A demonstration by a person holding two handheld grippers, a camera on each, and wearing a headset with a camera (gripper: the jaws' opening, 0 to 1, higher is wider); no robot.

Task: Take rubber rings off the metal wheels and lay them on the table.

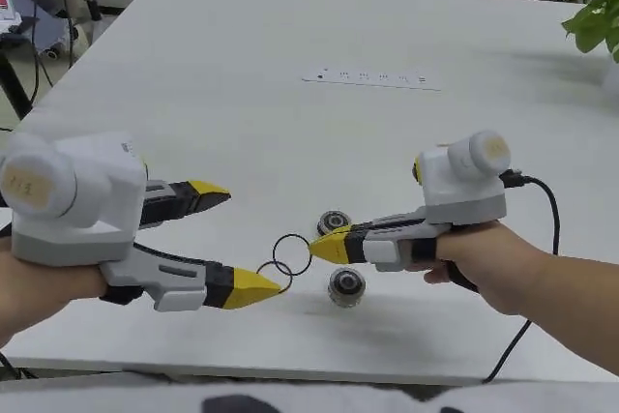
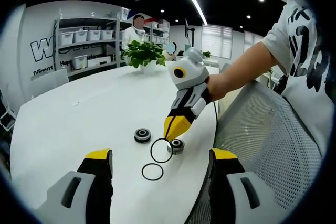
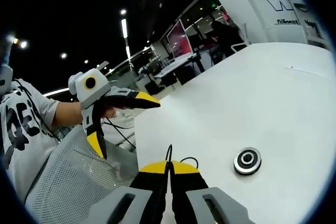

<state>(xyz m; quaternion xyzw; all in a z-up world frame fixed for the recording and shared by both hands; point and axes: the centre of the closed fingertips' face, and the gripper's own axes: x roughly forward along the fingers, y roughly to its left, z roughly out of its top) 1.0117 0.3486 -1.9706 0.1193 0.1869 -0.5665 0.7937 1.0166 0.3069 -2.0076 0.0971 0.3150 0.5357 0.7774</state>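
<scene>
A thin black rubber ring [image 1: 290, 235] hangs from the tip of the right claw [image 1: 324, 245]. The claw is closed tight on the ring's band, and the right gripper view shows the band pinched between the two yellow tips. Holding it by the edge leaves the loop free below the tips, probably so it can be laid flat. It is not clear whether the ring's lower edge touches the worktop [image 1: 290, 65].

A second rubber ring [image 2: 142, 172] lies flat just beside the first, closer to the near edge of the worktop. This looks like the spot chosen for rings that have been removed.

Two small metal wheels sit close by, near the same edge. One wheel [image 1: 334, 221] is just beyond the right claw's tip, and the other wheel [image 1: 346, 285] is just on the near side of it. Whether either wheel has a ring on it is too small to tell.

The left claw [image 1: 253, 238] is spread wide and holds nothing. Its tips sit on either side of the two rings, apparently waiting in case it is needed.

A white power strip [image 1: 370, 77] lies well apart, toward the far edge.
</scene>
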